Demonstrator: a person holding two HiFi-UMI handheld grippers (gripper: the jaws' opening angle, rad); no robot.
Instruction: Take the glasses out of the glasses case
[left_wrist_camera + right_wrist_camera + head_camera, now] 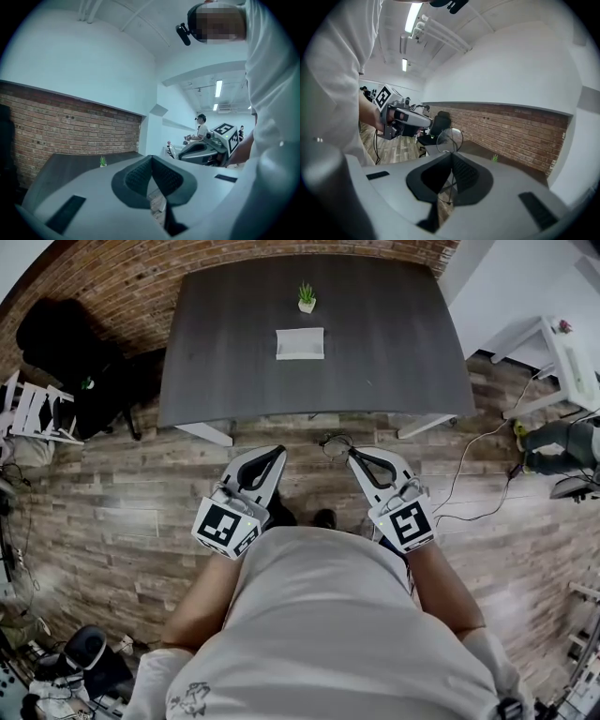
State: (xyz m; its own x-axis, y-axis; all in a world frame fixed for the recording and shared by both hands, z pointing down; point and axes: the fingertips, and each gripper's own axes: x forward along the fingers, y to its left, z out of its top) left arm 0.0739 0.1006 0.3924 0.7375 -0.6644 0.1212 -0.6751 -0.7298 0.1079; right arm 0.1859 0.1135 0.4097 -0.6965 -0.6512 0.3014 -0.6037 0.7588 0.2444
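Note:
My right gripper [352, 454] [451, 153] is shut on a pair of thin wire-framed glasses [335, 443]. One round lens [450, 138] stands just above its tips in the right gripper view. My left gripper [278, 452] [151, 158] is shut, with nothing between its pads. Both grippers hover over the wooden floor, short of the dark table [394, 352]. A white glasses case [300, 343] lies on the table's middle, far from both grippers.
A small potted plant [307, 298] stands behind the case. A black chair [66, 343] and a white rack [37, 413] are at the left. Cables [469, 474] trail on the floor at the right, near a white desk [572, 352]. Another person [201, 127] stands far off.

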